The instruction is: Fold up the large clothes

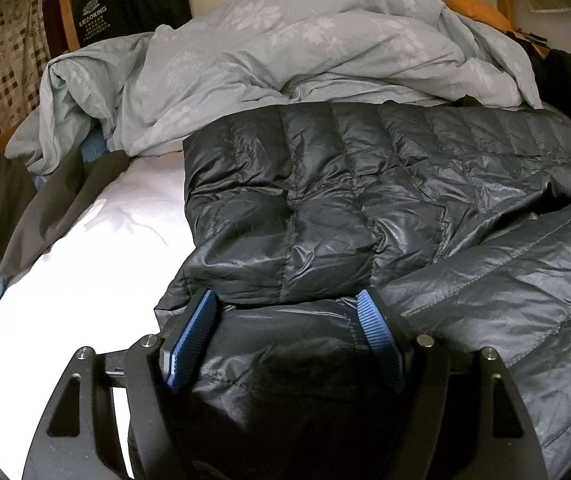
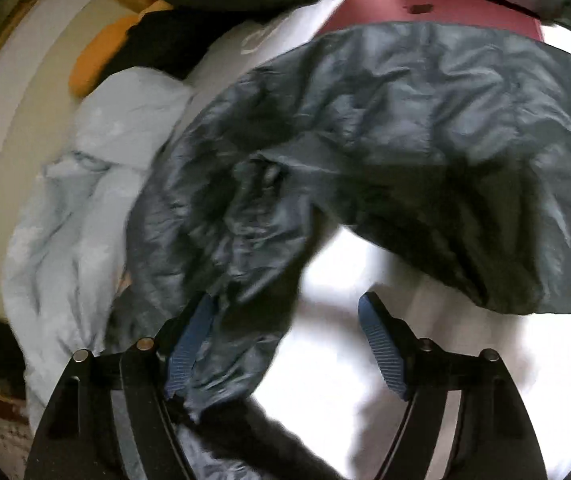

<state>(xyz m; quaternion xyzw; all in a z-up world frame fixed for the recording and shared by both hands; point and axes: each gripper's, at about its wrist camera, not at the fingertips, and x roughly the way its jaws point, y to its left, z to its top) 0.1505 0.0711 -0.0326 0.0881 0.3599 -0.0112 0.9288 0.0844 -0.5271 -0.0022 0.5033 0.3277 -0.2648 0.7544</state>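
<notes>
My left gripper (image 1: 285, 316) pinches a thick fold of the dark puffer jacket (image 1: 365, 184), which lies spread on the white bed sheet (image 1: 85, 264) w/ one part folded over. My right gripper (image 2: 285, 320) is spread wide; a floppy jacket bit touches just one pad, not pinched. Step: mid-fold. Next I think: right grabs the loose end & lays it over, flat.

You have the quilted jacket (image 1: 365, 200) spread on the bed (image 1: 85, 280), the rumpled duvet (image 1: 285, 48) heaped behind it, a fold of it bunched between your left claw (image 1: 285, 308), and bare sheet to its left.
</notes>
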